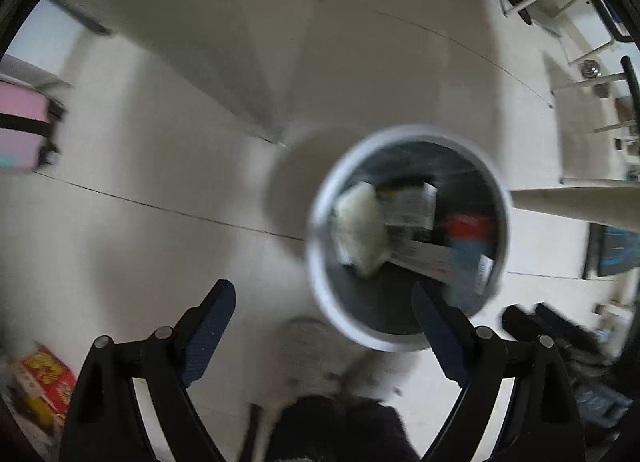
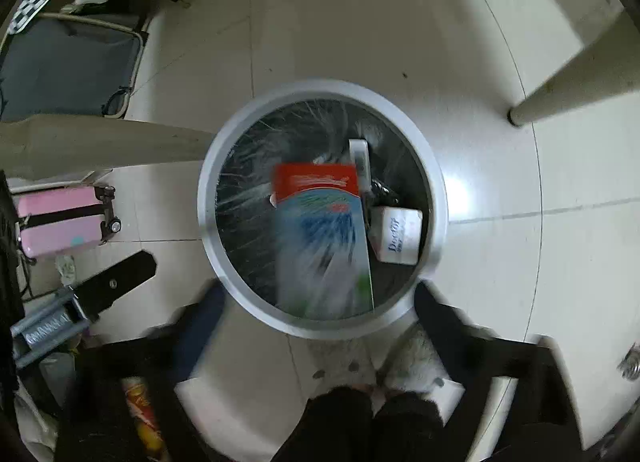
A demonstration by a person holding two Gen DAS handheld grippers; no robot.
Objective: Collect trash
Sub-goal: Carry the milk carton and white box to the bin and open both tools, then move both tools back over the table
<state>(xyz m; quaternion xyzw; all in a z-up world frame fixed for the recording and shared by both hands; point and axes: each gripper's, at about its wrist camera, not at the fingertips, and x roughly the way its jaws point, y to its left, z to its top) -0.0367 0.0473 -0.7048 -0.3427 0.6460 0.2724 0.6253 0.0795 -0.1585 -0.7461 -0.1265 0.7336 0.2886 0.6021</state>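
A round trash bin with a white rim [image 2: 208, 197] and a dark liner stands on the tiled floor. In the right wrist view it holds a blurred red, blue and white package [image 2: 320, 229] and a white carton [image 2: 400, 234]. My right gripper [image 2: 320, 290] hangs just above the bin's near rim, open, with nothing between its fingers. In the left wrist view the bin [image 1: 316, 246] lies ahead to the right, with crumpled white paper [image 1: 360, 234] and a white box [image 1: 412, 205] in it. My left gripper [image 1: 322, 288] is open and empty over the near rim.
A pink suitcase [image 2: 60, 217] stands left of the bin. Pale table legs [image 2: 572, 81] cross the floor on both sides. A person's fluffy slippers [image 2: 380, 366] stand right behind the bin. A red and yellow packet [image 1: 44, 378] and a snack tube [image 2: 140, 410] lie nearby.
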